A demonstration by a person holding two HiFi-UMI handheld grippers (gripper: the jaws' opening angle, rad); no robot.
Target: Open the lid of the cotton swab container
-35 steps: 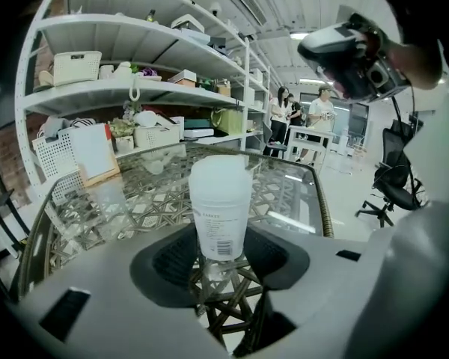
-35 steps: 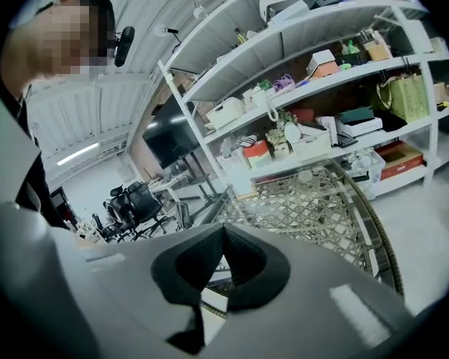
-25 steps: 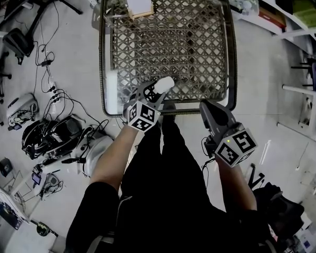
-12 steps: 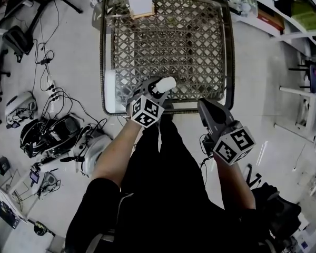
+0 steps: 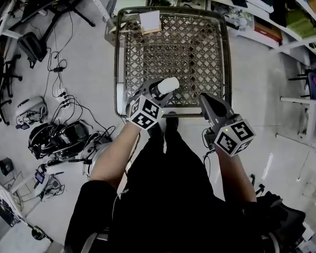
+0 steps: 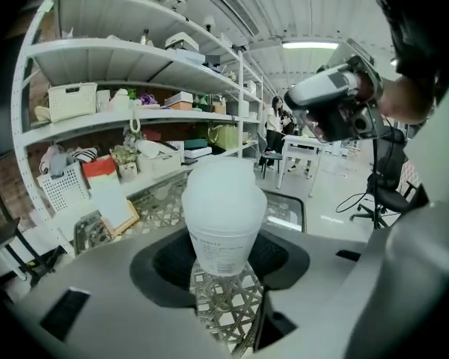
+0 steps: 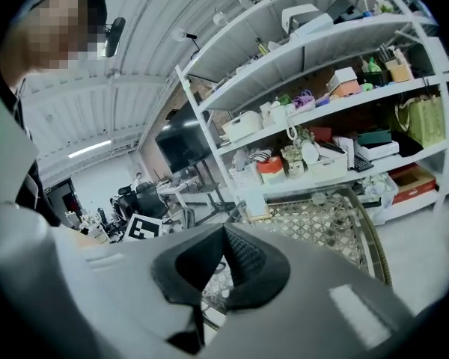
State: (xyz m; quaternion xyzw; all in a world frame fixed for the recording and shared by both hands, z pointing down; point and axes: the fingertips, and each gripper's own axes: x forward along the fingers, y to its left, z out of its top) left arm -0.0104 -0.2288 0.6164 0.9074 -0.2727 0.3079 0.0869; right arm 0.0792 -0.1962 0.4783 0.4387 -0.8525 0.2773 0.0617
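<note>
The cotton swab container [image 5: 167, 85] is a frosted white tub with a domed lid, and the lid sits closed on it. My left gripper [image 5: 157, 90] is shut on its lower part and holds it over the near edge of the table. In the left gripper view the cotton swab container [image 6: 223, 215] stands upright between the dark pads [image 6: 172, 256], its printed label facing the camera. My right gripper [image 5: 204, 97] hovers to the right of it, shut and holding nothing. In the right gripper view the right gripper [image 7: 223, 264] has its jaws pressed together. The right gripper [image 6: 333, 103] also shows raised at the upper right of the left gripper view.
The table [image 5: 229, 57] has a woven rattan top with a glass sheet and a dark rim. A white card on a wooden block [image 5: 150, 21] stands at its far left corner. Shelves [image 6: 135, 88] full of boxes rise behind it. Cables and gear [image 5: 58, 136] lie on the floor to the left.
The head view has shifted, so the table now sits further right and looks smaller. Both grippers stay near the table's front edge, and the left one still holds the container.
</note>
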